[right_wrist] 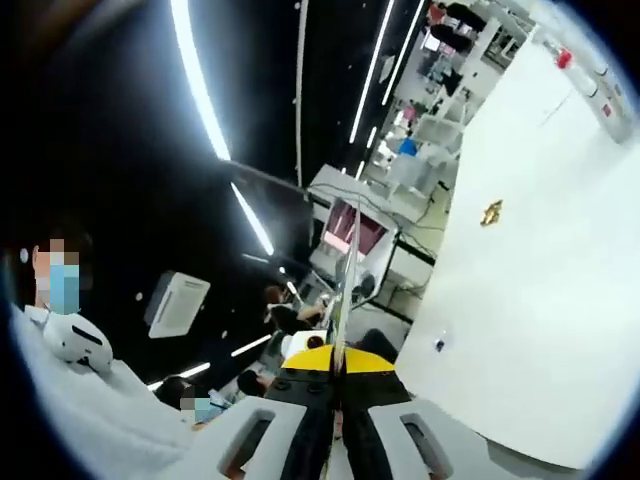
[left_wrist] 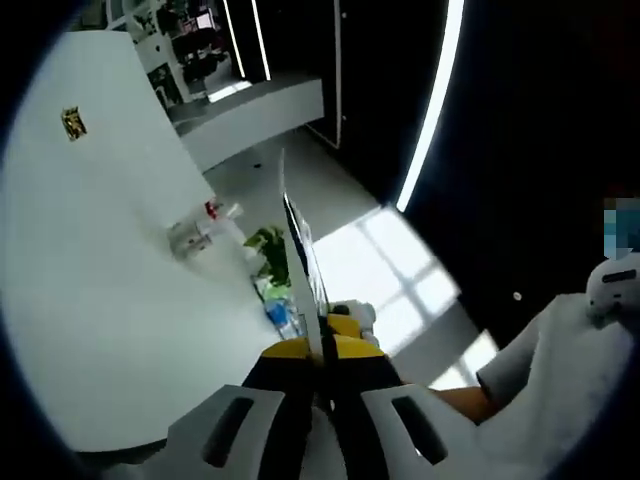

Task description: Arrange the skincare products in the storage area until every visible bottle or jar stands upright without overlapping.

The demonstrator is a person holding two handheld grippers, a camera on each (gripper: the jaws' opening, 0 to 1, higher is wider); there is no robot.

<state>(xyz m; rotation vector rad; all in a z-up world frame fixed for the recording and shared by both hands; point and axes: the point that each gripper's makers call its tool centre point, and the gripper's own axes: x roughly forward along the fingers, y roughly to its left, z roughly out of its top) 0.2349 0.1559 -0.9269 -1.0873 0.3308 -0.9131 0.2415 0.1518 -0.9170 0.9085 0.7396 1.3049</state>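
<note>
Broad white desk (left_wrist: 90,300) across the left of the left gripper view, most of it bare, far edge curving toward a dark wall lit by bright strips. In the right gripper view, the desk (right_wrist: 530,280) again, tilted, with wide open room.

Left tool (left_wrist: 322,395) low in its view, jaws pressed together, clamped on a thin clear sheet (left_wrist: 300,260) standing edge-on. Right tool (right_wrist: 338,400) likewise closed, pinching a thin clear sheet (right_wrist: 345,280), possibly the same one.

Skincare bottles (left_wrist: 205,230) lying tipped on the desk, red-capped, well apart from the left tool. Nearer, a small green plant (left_wrist: 270,250) beside the sheet.
</note>
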